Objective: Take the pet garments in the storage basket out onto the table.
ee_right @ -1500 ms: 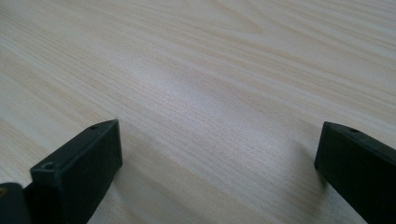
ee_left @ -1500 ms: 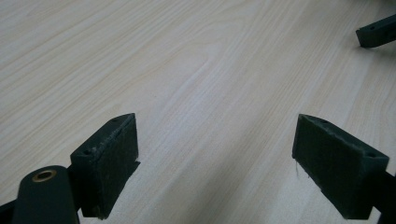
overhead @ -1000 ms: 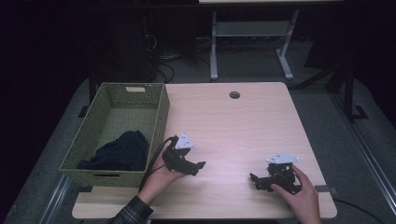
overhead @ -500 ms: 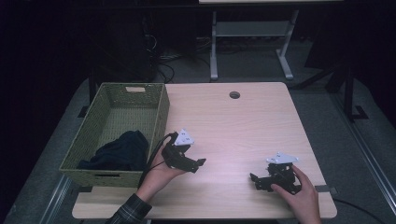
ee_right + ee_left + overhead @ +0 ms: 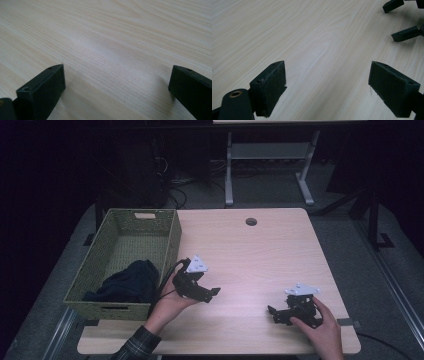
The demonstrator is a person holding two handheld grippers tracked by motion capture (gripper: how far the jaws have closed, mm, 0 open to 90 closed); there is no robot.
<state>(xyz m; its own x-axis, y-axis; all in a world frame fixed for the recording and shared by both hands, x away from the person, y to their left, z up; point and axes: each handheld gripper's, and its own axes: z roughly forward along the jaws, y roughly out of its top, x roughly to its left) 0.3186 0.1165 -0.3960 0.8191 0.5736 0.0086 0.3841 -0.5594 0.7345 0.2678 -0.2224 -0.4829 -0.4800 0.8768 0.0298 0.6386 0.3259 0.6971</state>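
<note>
From the high view, a light wooden table [image 5: 250, 265] stands in a dim room, and everything beyond its far edge is dark and hard to make out apart from a pale metal stand [image 5: 265, 165] and some floor cables. A green woven basket [image 5: 172, 232] sits at the table's left edge; a dark blue garment [image 5: 127, 282] lies crumpled in its near end, part of it hidden by the basket's near wall. Just right of the basket, the left gripper [image 5: 212, 292] is held in a hand [image 5: 167, 302] whose plaid sleeve is cut off at the bottom of the frame; its jaws point right over bare wood, spread and empty. Near the table's front right corner, the right gripper [image 5: 272, 312] rests under the other hand [image 5: 320, 327], jaws pointing left towards the other tool, parted with nothing between them. A round cable hole [image 5: 251, 221] lies near the table's far edge. In the left gripper view, two black jaws stand wide apart over bare wood grain, and the right gripper's tips [image 5: 404, 33] show at the top right, partly cut off. In the right gripper view, both jaws are spread wide over the empty tabletop [image 5: 112, 50], the right one cut off by the frame.
</note>
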